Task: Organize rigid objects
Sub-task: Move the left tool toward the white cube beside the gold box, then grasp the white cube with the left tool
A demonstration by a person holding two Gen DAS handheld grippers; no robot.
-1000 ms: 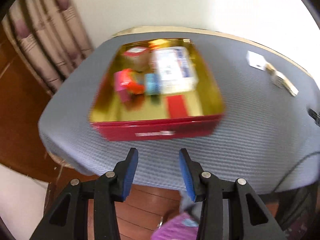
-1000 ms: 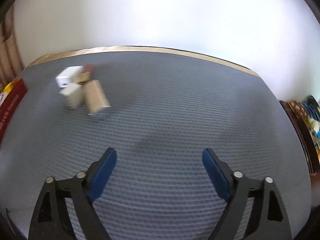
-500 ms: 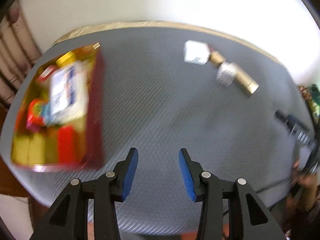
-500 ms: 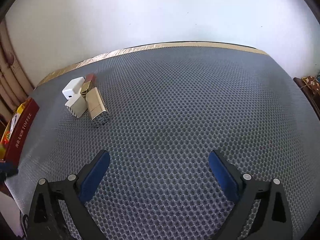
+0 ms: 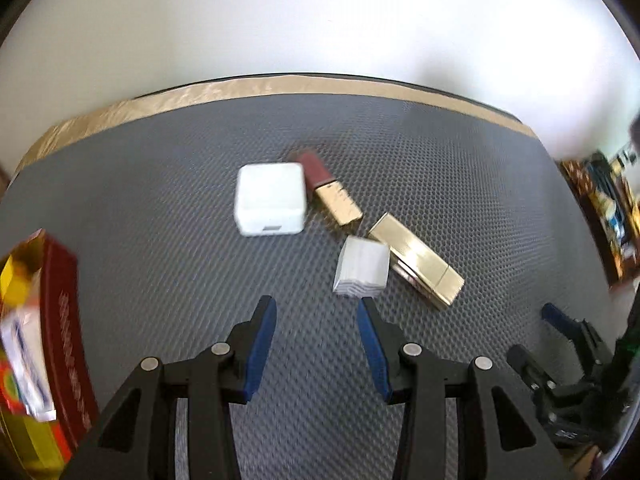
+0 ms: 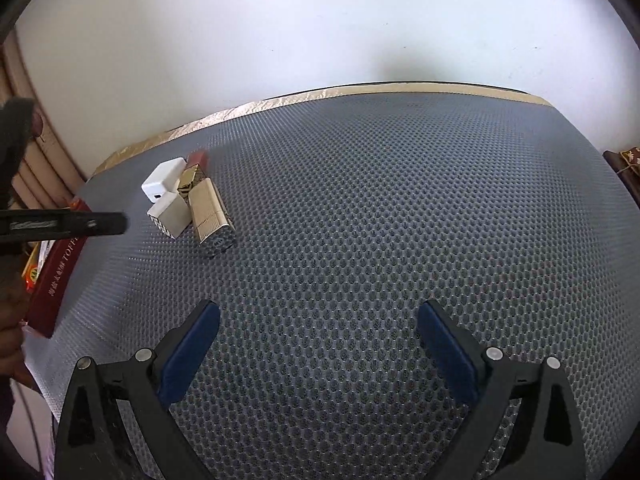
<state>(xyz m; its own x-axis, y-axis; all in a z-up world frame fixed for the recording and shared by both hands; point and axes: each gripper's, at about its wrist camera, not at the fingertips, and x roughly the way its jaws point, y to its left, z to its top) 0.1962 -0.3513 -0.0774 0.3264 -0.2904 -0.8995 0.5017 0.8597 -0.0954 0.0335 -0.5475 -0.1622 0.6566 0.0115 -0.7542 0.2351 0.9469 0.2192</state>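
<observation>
Lipstick (image 5: 329, 188) lying flat on grey mat (image 5: 160, 208), long axis diagonal, red end far-left, beside white charger (image 5: 271, 199); gold cap (image 5: 416, 258) parallel, near-right. Left gripper (image 5: 316, 330) and right gripper (image 6: 318, 334) released, empty.

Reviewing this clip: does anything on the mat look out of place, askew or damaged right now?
The lipstick lies uncapped beside the white charger, its gold cap apart, next to a small white box. All four lie loose at mixed angles outside the red tin. No visible damage or spill.
</observation>
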